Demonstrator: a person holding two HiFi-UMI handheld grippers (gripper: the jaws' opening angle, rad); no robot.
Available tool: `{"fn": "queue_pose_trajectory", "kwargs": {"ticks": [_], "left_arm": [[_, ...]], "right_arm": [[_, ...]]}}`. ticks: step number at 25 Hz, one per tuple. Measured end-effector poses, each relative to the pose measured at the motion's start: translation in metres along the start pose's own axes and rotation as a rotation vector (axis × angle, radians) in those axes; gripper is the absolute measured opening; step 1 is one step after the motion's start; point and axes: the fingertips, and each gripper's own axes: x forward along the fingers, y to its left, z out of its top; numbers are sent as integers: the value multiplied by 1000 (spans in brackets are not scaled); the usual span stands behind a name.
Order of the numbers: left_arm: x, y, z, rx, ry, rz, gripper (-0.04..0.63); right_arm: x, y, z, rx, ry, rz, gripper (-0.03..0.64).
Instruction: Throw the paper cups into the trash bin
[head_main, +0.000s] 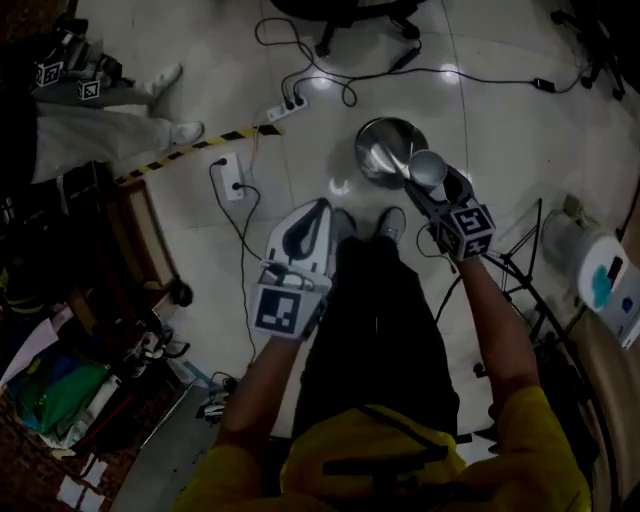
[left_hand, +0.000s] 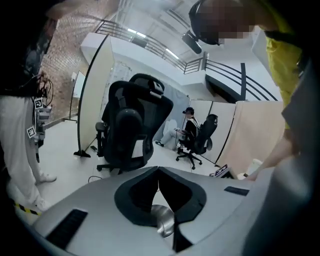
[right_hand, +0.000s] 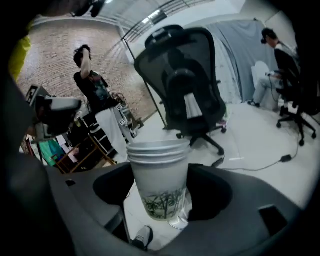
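Trash bin (head_main: 380, 150), near edge behind the paper cups (head_main: 428, 168)

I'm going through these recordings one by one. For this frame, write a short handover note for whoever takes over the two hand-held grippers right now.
Left hand-held gripper: jaws together, nothing in them, held in front of the body.
Right hand-held gripper: shut on a nested stack of paper cups, which are upright.
Trash bin: a round metal bin on the floor just ahead of the person's feet. In the head view the cups sit at its right rim.
Done: cups picked up and brought to the bin.
Left: move the stack fully over the opening, probably a small shift, then open the right jaws to drop it. No other cups are in view.
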Motion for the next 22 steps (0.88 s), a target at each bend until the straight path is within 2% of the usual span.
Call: {"fn": "queue_pose_trajectory", "kwargs": {"ticks": [3,6,10,13,15,18,20,22], "left_arm": [[28,17,-61,13,14,9,-6],[51,33,-112,2,35,28,-6],[62,41,-139,-40,57,32,-6],[60,48,-143,-45,70,30,-6],[58,55,-150,-33,89,31,-6],[66,58,-181,5,151,17,-6],[76,56,-201,-3,190,4,-6],[84,57,-211,-3,198,-2,-6]], "right_arm": [[83,-43,-82,14,114,-40,341],[140,-65,-148,30,216,-52,341],[171,-82,-211,52,339,-111,344],[182,-84,-230,46,397,-133,344],[190,-80,-223,22,400,-143,344],[196,-88,-233,29,410,-176,344],[193,-96,-241,37,428,-198,345],[197,-92,-232,45,427,-184,344]]}}
